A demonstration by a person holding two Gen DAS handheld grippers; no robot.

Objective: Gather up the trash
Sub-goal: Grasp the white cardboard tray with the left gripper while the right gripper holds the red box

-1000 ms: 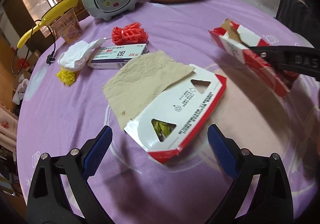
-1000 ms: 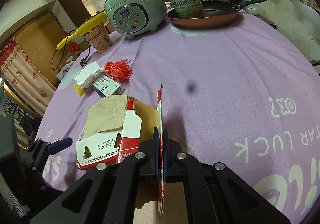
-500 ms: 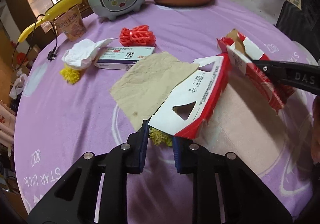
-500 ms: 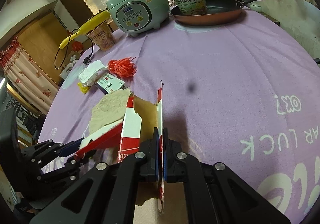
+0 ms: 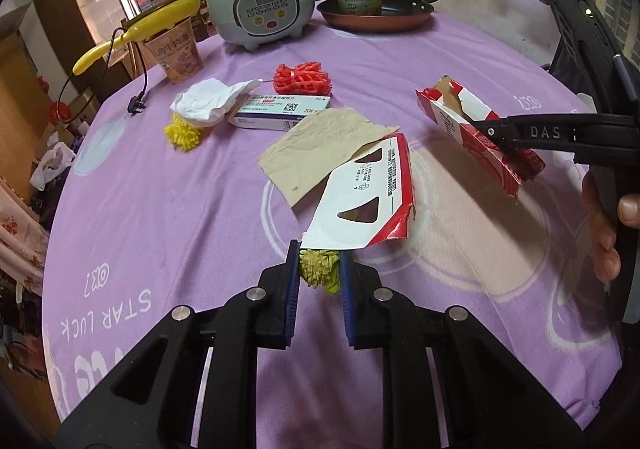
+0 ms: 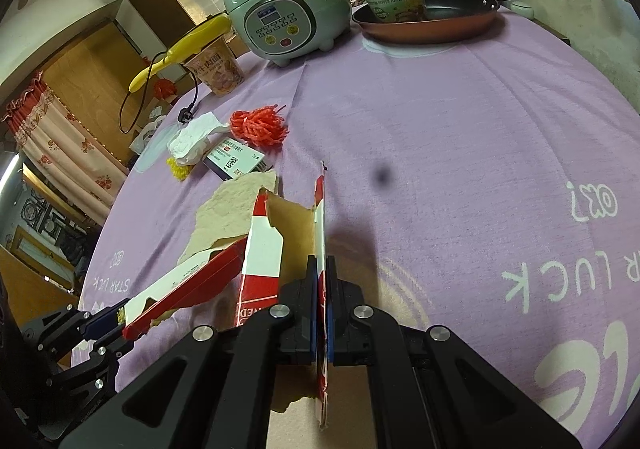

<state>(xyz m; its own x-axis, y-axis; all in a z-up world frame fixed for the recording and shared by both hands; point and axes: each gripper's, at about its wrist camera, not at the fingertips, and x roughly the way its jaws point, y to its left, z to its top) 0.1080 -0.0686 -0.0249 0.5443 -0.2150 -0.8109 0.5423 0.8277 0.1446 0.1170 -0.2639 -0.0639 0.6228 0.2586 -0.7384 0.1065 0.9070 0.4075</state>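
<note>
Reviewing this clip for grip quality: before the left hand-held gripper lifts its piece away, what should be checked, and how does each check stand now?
1. Right hand-held gripper clamped on torn red carton piece: ok.
2. Left hand-held gripper closed on white carton flap: cannot tell; yellow-green tuft sits between the pads.
3. The two carton pieces separated: ok in the left view.
4. Brown paper free of the flap: not ok, the flap overlaps it.
5. Medicine box and orange net lie apart from both pieces: ok.

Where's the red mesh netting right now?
In the left wrist view the red mesh netting lies on the purple tablecloth, centre-back, just behind the medicine box and in front of the rice cooker.
</note>
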